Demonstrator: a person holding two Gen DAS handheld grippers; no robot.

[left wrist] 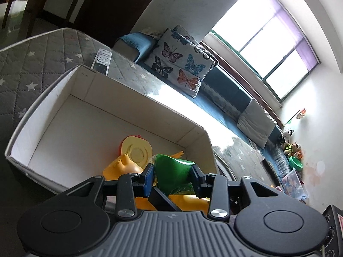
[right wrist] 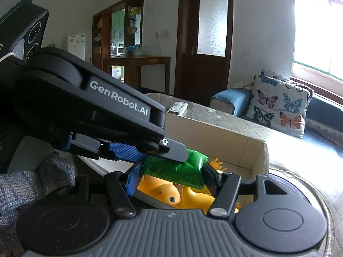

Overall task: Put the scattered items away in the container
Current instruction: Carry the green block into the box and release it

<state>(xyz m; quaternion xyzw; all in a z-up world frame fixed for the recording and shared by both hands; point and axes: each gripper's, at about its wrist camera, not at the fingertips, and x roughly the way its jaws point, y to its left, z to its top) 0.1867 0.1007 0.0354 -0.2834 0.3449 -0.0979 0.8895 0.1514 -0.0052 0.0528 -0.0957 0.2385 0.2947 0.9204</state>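
- We are holding a green packet [left wrist: 174, 171] in both tools at once, over the near-right corner of the white cardboard box [left wrist: 42, 115].
- The left tool [left wrist: 173, 174] is standing about as wide as it goes, its blue pads pressing on the packet's two sides.
- The right tool [right wrist: 171, 181] is part-closed; the packet is lying between its pads, and we judge that they are touching it, though the left tool's finger is crossing over the top and hiding part of the contact.
- In the right wrist view the packet's long axis is running across the right tool's jaws, one sealed end pointing toward the box's far-right wall.
- Under the packet, inside the box, a yellow rubber duck [right wrist: 169, 192] is lying beside a yellow-and-orange disc toy [left wrist: 136, 150].
- We judge the coming move to be a release straight down: the packet is already over the box opening, so both tools are needing only to open.
- The left tool is lying over the right one, so we reckon it should be clearing first.
- Beyond the box's far corner, a remote control [left wrist: 101, 61] is resting on the star-quilted bench [left wrist: 32, 49].
- Further behind the box, a butterfly cushion [left wrist: 182, 62] is leaning on the sofa.
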